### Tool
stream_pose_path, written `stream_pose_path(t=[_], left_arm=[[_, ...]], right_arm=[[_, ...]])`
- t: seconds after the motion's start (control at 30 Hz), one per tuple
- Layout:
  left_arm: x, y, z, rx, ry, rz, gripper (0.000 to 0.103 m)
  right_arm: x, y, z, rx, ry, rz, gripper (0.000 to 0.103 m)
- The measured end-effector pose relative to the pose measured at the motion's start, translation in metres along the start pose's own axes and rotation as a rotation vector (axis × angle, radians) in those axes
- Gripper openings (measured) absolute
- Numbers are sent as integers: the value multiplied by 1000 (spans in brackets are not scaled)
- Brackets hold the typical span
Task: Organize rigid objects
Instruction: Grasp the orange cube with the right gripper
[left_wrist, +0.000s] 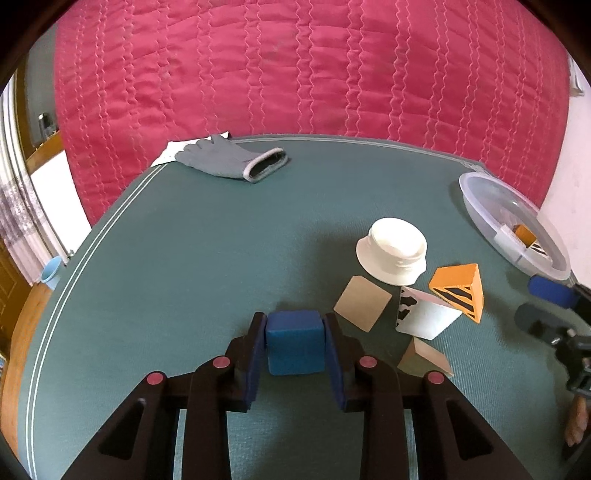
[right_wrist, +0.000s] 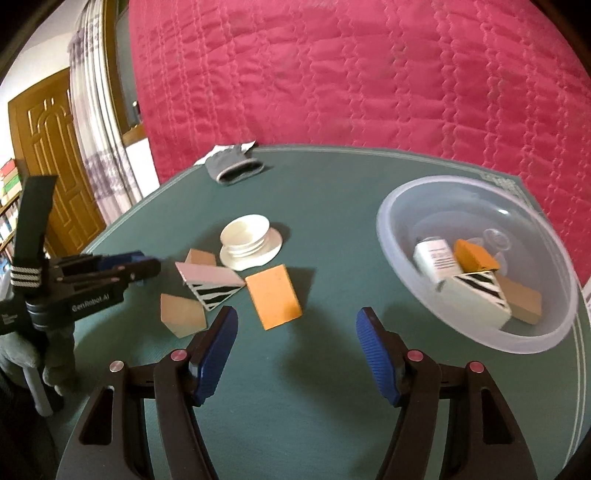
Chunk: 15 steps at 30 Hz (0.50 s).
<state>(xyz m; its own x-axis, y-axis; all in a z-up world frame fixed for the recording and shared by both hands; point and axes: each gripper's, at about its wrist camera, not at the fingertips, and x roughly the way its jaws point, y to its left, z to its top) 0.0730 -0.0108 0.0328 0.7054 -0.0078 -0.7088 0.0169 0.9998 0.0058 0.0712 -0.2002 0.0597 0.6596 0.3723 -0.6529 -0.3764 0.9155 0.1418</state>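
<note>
Behind my table (left_wrist: 184, 229) hangs a quilted red bedspread (left_wrist: 295, 66). The green table carries everything else. At its right edge sits a clear plastic bowl (right_wrist: 406, 206), already holding a zebra-striped block (right_wrist: 476, 291), an orange block (right_wrist: 474, 256), a tan block (right_wrist: 524, 304) and a small white box (right_wrist: 434, 260). A grey glove (left_wrist: 229, 158) lies at the far edge. Mid-table stands a white lid-like piece (left_wrist: 393, 247), with an orange wedge (left_wrist: 460, 291), a striped white block (left_wrist: 424, 314) and two tan wooden blocks (left_wrist: 364, 304) clustered just beside it. My left tongs (left_wrist: 295, 332) are clamped narrow on a blue cube (left_wrist: 295, 341) resting on the table. My right tongs (right_wrist: 297, 343) stand apart with nothing between them, over bare table near the bowl.
</note>
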Motion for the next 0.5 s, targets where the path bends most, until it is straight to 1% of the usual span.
stream_pose_path(t=[0.1, 0.17, 0.27, 0.43, 0.5], left_arm=[[-1, 1, 0, -5, -4, 1, 32], [-1, 1, -1, -7, -7, 0, 32], [-2, 2, -1, -11, -9, 0, 32], [-1, 1, -1, -8, -6, -2, 32], [-1, 2, 0, -9, -6, -3, 32]], right_arm=[[15, 7, 3, -10, 55, 5, 62], [23, 10, 6, -15, 77, 4, 59], [33, 17, 11, -25, 91, 2, 58], [51, 27, 20, -41, 125, -14, 48], [54, 27, 22, -40, 128, -26, 47]])
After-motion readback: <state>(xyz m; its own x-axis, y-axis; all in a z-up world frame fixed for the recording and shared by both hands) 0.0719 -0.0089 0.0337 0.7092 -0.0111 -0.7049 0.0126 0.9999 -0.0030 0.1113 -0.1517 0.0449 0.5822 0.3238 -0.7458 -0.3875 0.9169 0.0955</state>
